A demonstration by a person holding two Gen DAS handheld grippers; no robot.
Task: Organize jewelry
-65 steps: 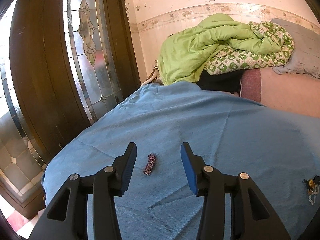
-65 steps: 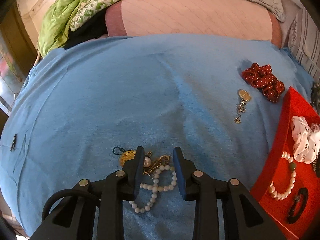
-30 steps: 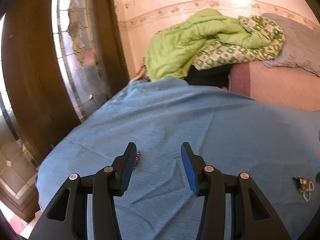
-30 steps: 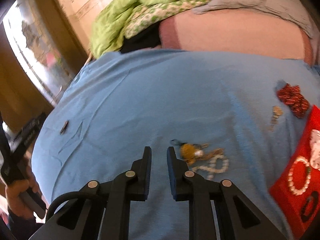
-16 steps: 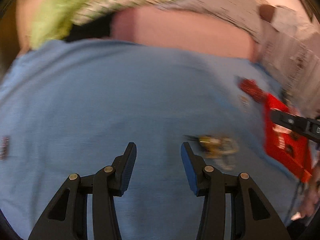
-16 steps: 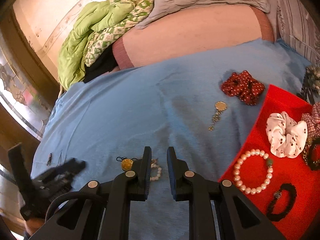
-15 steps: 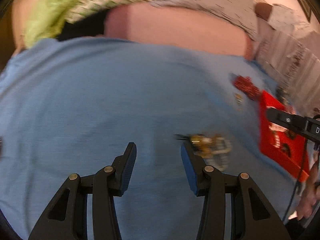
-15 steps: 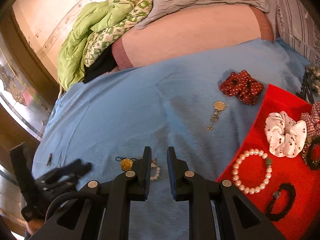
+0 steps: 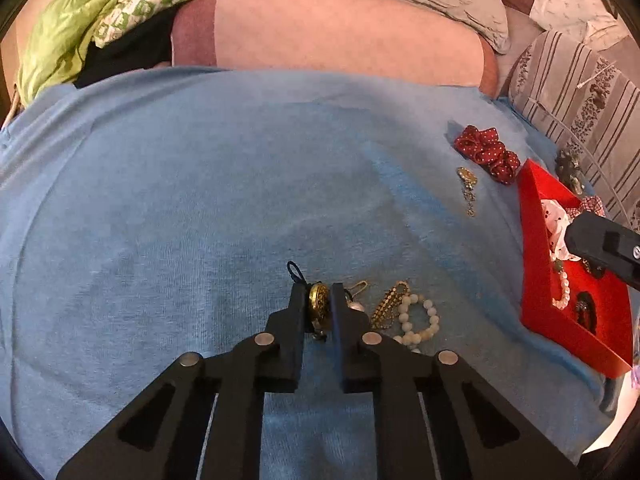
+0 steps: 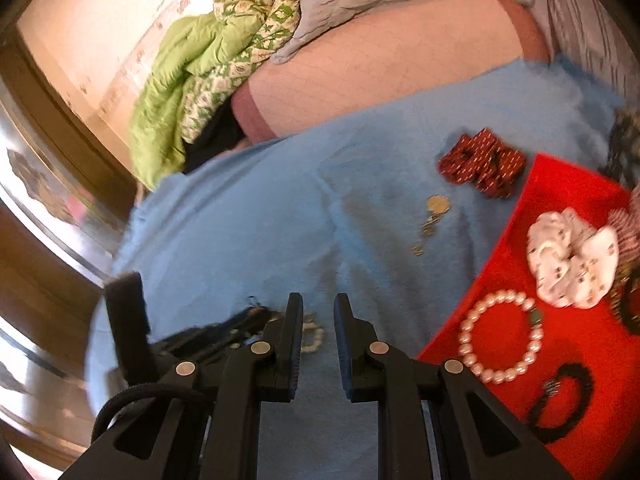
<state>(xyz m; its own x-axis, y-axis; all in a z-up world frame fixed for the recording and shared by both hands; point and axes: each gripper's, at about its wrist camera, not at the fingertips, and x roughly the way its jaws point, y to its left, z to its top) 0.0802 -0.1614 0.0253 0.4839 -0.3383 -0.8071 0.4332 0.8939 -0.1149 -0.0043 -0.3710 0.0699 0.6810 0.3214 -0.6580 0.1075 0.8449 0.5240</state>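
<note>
Swung across from the bed's window edge, my left gripper (image 9: 319, 307) is now clamped on the round gold pendant (image 9: 319, 306) lying on the blue bedspread (image 9: 200, 208); my right gripper (image 10: 318, 332) hovers slightly parted, empty. Lifting may drag the tangled white bead bracelet (image 9: 416, 320) along.
</note>
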